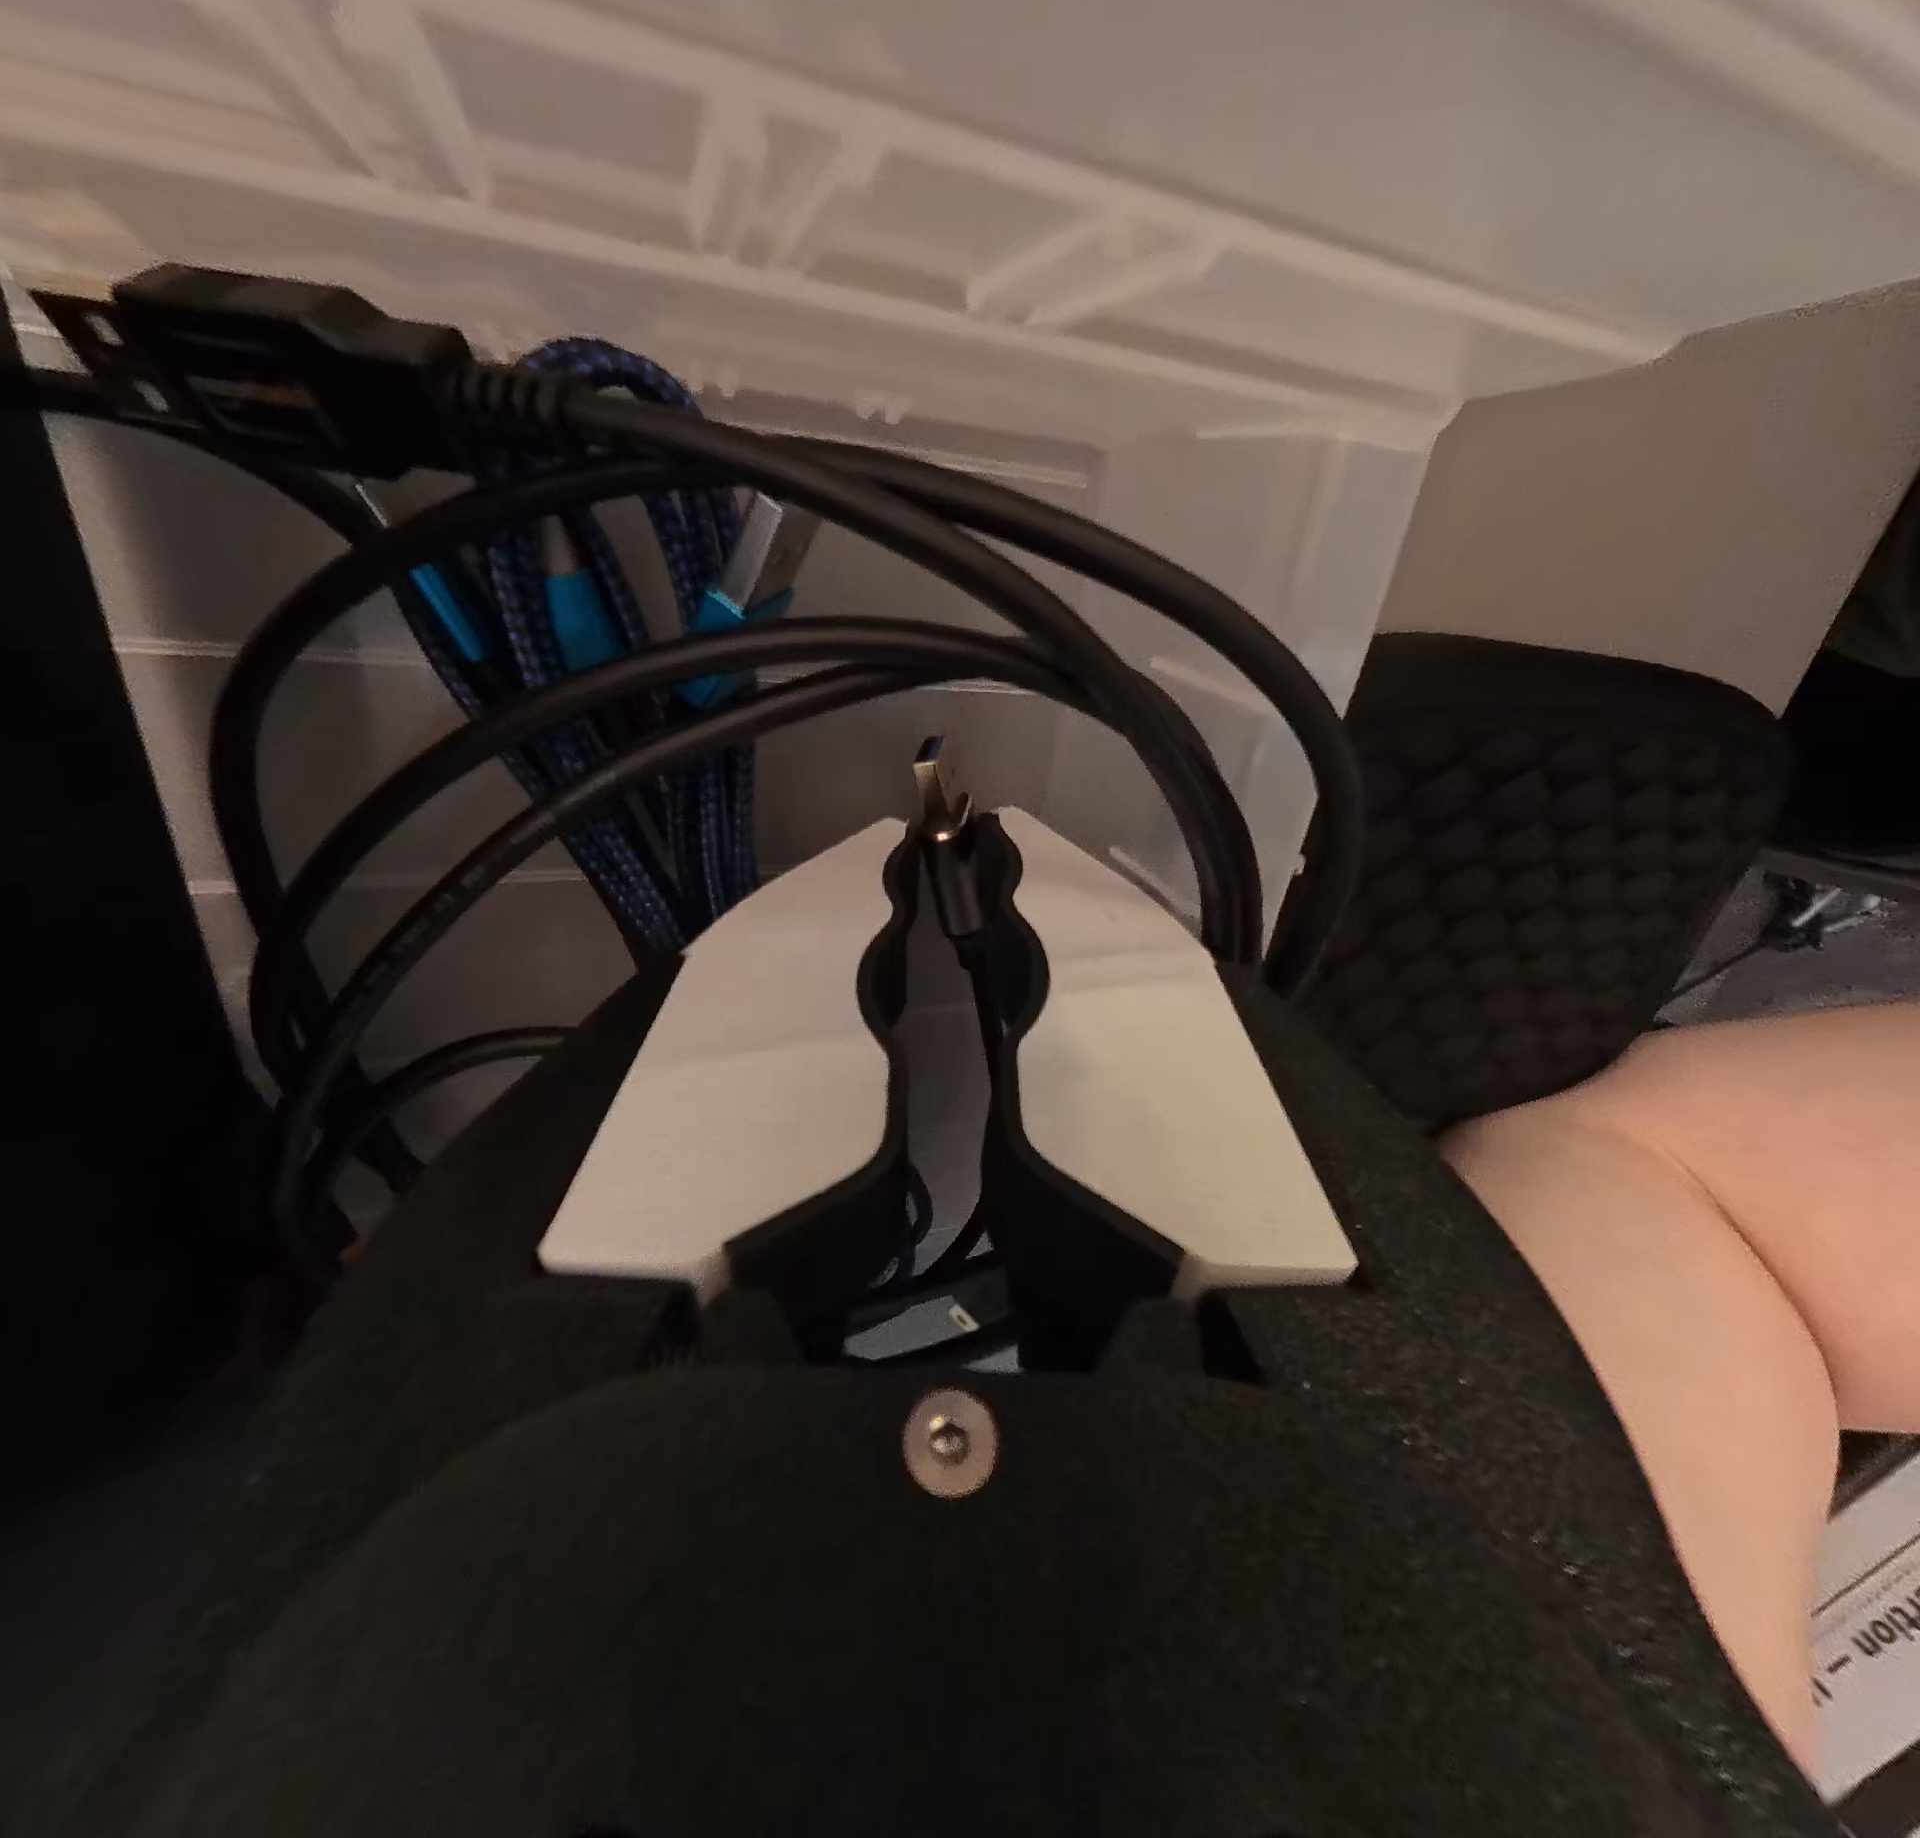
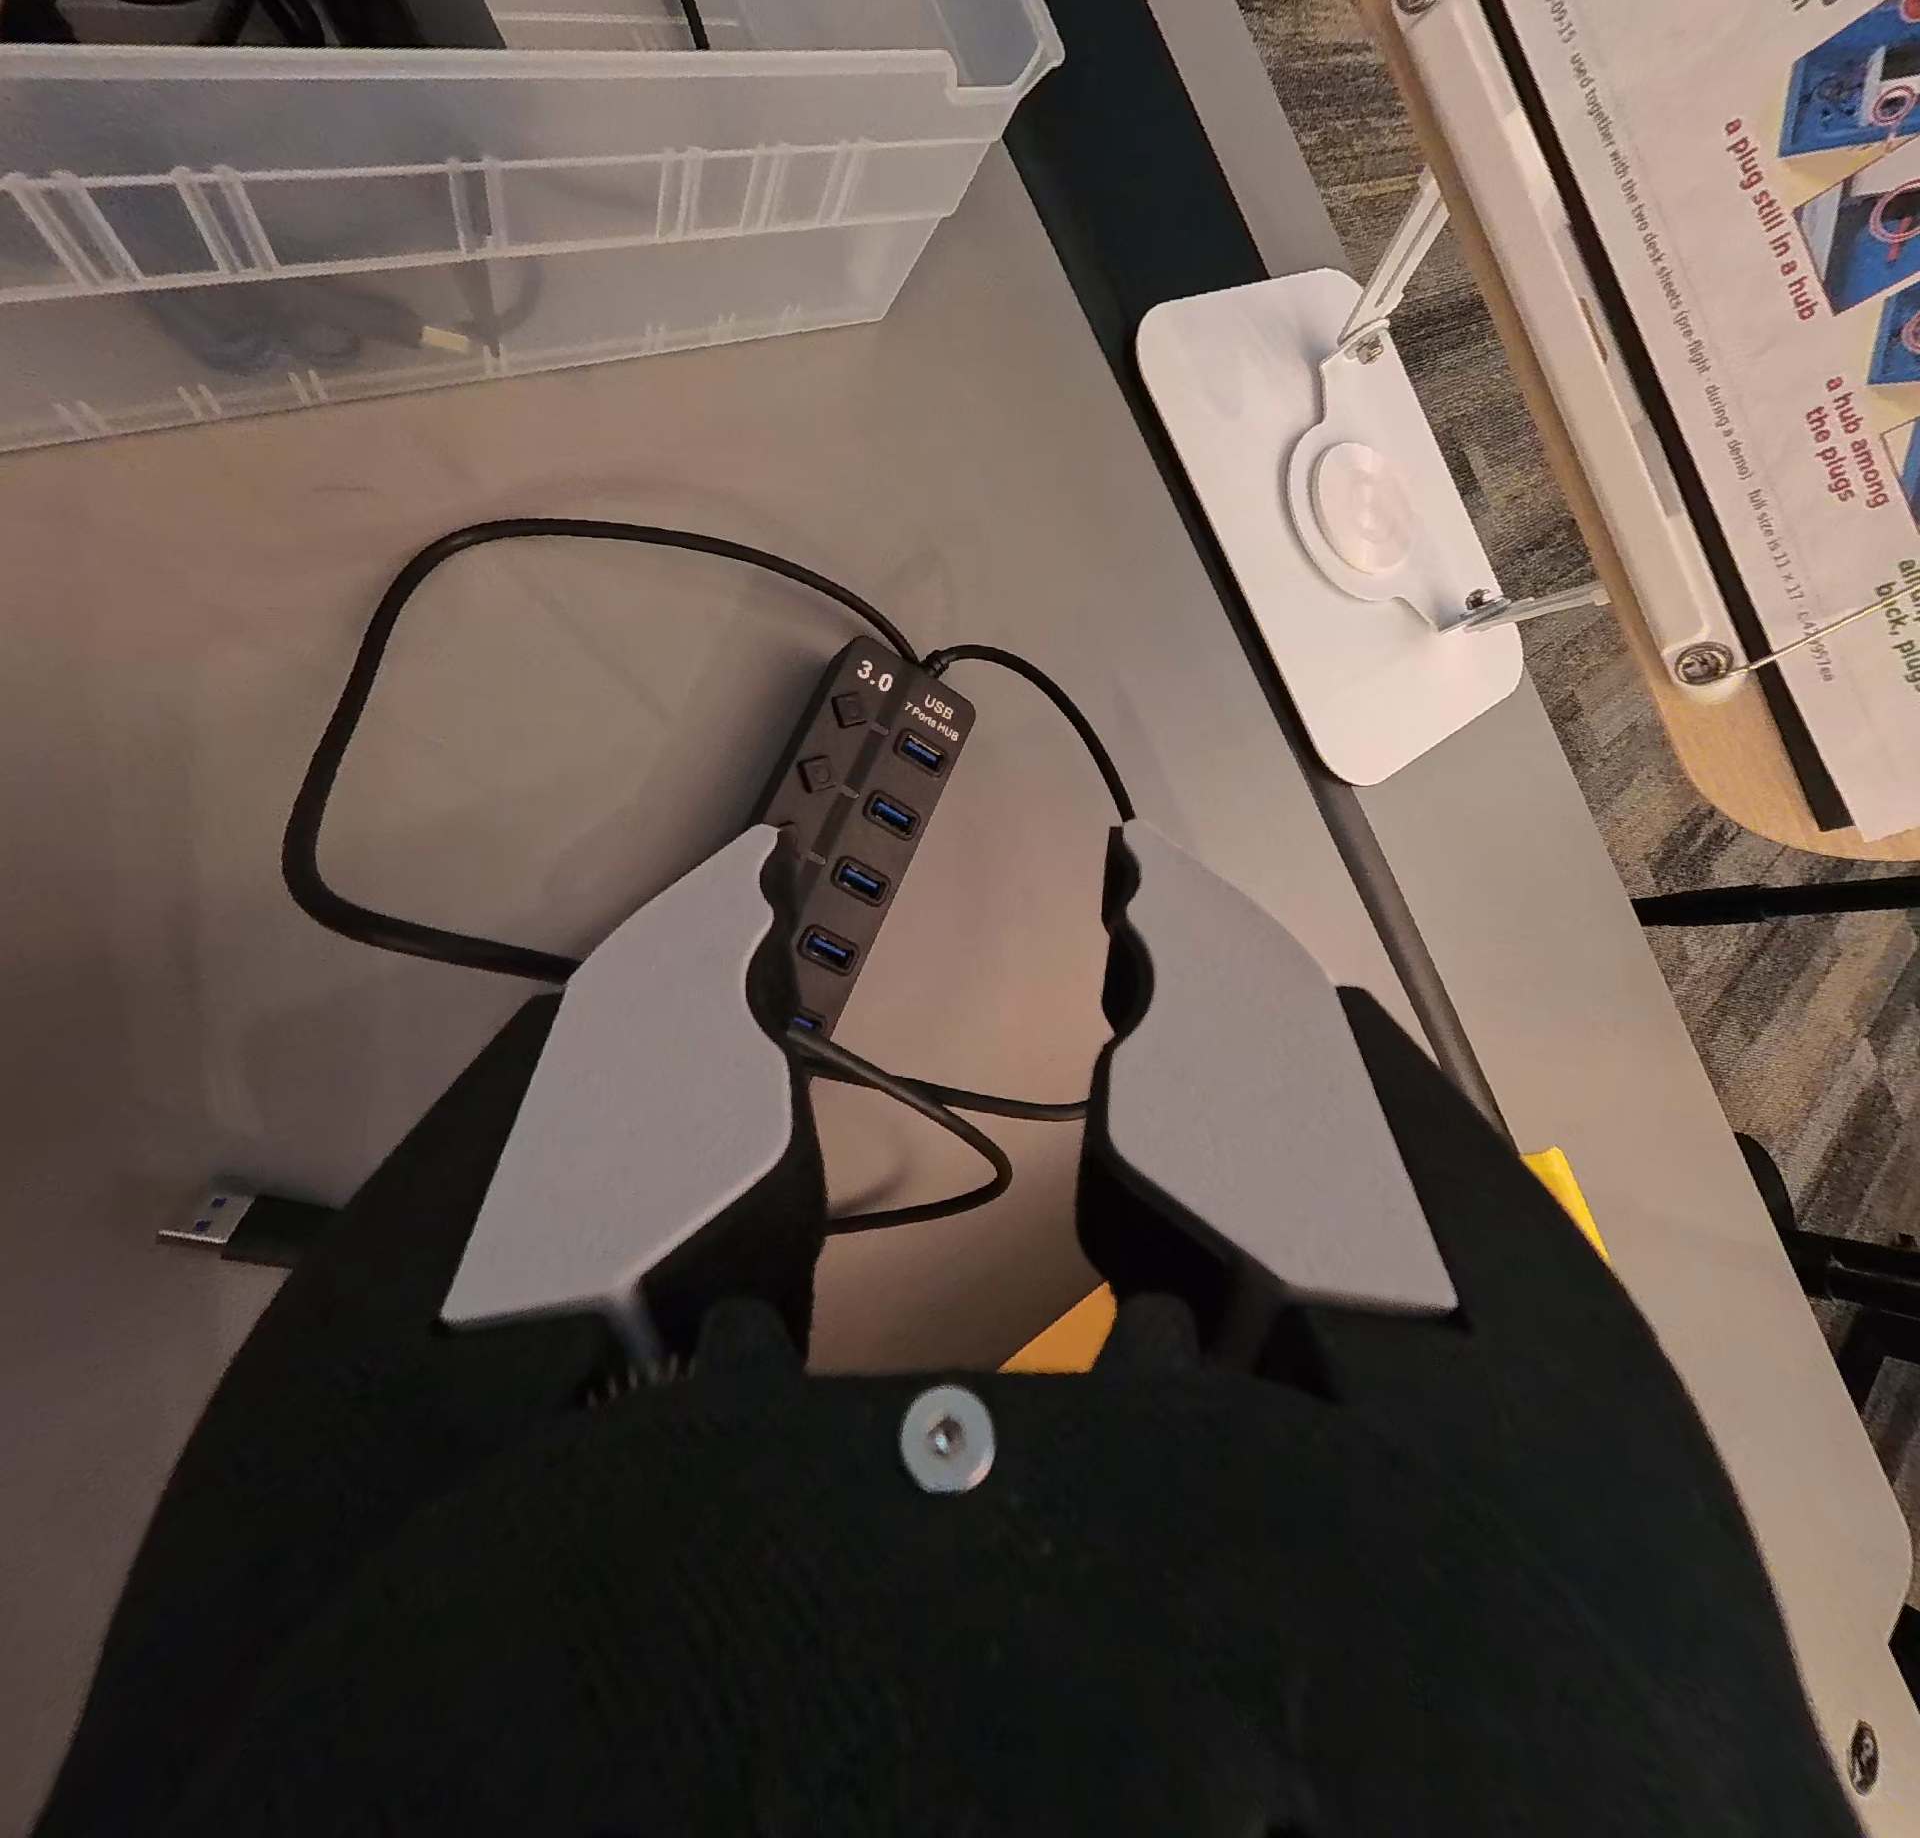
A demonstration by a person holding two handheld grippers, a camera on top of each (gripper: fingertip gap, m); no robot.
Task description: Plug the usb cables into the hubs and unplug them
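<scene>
Left gripper (image 1: 951,832), closed on a black plug (image 1: 940,801) whose metal tip projects past its fingertips; black and blue cables (image 1: 623,666) hang ahead of it inside a clear bin (image 1: 935,230). Right gripper (image 2: 940,843), open and empty, straddles the hub (image 2: 873,832) lying on the desk (image 2: 520,645) below it. Four ports ahead of the fingers stand vacant; a nearer one is partly hidden. A loose plug (image 2: 208,1222) lies to its left. Judged early: plugging has yet to begin.
</scene>
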